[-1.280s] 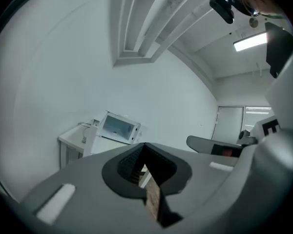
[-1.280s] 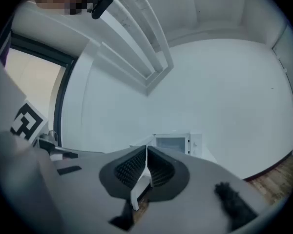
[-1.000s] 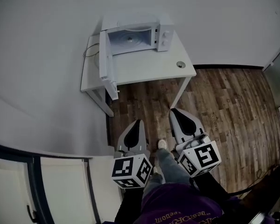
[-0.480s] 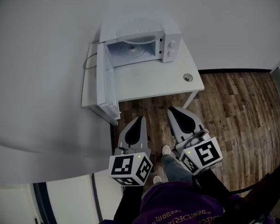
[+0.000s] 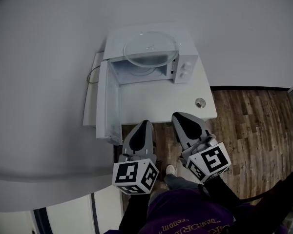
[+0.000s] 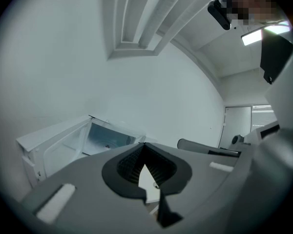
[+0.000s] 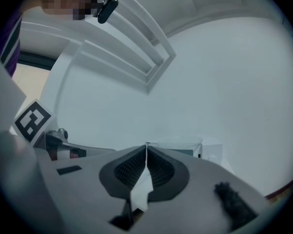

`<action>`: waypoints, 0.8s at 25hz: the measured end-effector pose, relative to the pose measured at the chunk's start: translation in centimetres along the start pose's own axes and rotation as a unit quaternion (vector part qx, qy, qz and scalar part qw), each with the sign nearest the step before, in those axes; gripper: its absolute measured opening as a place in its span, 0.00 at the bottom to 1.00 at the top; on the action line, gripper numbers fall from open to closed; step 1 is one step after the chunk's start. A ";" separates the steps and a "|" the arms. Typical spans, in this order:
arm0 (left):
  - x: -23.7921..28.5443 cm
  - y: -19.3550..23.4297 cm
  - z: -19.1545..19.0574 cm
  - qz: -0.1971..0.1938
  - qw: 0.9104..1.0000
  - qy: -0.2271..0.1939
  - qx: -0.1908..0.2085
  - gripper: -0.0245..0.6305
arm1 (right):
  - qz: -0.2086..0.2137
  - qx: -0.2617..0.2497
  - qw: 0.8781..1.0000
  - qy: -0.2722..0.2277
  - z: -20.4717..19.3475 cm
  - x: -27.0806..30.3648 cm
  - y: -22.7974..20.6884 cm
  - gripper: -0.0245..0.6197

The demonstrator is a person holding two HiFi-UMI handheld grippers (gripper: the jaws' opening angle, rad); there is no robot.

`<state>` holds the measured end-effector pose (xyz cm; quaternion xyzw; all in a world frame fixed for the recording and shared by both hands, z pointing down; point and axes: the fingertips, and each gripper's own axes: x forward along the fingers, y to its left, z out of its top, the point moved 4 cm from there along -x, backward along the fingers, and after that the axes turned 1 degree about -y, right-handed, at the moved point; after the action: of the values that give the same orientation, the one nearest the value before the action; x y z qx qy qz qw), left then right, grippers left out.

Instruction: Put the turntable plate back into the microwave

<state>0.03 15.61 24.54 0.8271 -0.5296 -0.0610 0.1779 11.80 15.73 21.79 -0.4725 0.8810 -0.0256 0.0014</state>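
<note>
Turntable plate (image 5: 150,49) lies flat on the roof of the microwave (image 5: 186,66), farthest ahead of both grippers. Nearest, the left gripper (image 5: 145,124) and right gripper (image 5: 177,116) point forward side by side, each with its jaws pressed together on nothing. Their tips are at the front edge of the white table (image 5: 156,99). Just ahead-left of the left gripper, the microwave door (image 5: 106,104) stands swung open, and the cavity faces both grippers.

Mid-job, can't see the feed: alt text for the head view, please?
A glass turntable plate lies on top of a white microwave whose door stands open, on a white table. The left gripper and right gripper are shut and empty, at the table's near edge.
</note>
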 end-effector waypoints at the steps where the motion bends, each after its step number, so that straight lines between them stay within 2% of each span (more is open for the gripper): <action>1: 0.6 0.0 0.0 0.004 1.000 -0.001 -0.001 0.04 | 0.003 0.000 1.000 0.002 0.0 0.5 -0.6 0.05; 5: 2.6 0.0 -0.2 0.014 1.000 -0.001 -0.009 0.04 | 0.011 0.001 1.000 0.006 -0.2 1.6 -2.3 0.05; 12: 4.9 0.6 -0.2 0.019 1.000 0.005 -0.015 0.04 | -0.007 0.031 0.999 0.016 -1.2 3.1 -4.9 0.05; 20: 9.2 2.7 1.6 -0.010 1.000 0.010 -0.009 0.04 | -0.029 0.037 0.999 0.019 -1.2 7.4 -6.6 0.05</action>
<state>1.23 5.98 24.86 0.8310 -0.5192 -0.0597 0.1903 13.13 5.96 23.45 -0.4967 0.8653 -0.0671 0.0016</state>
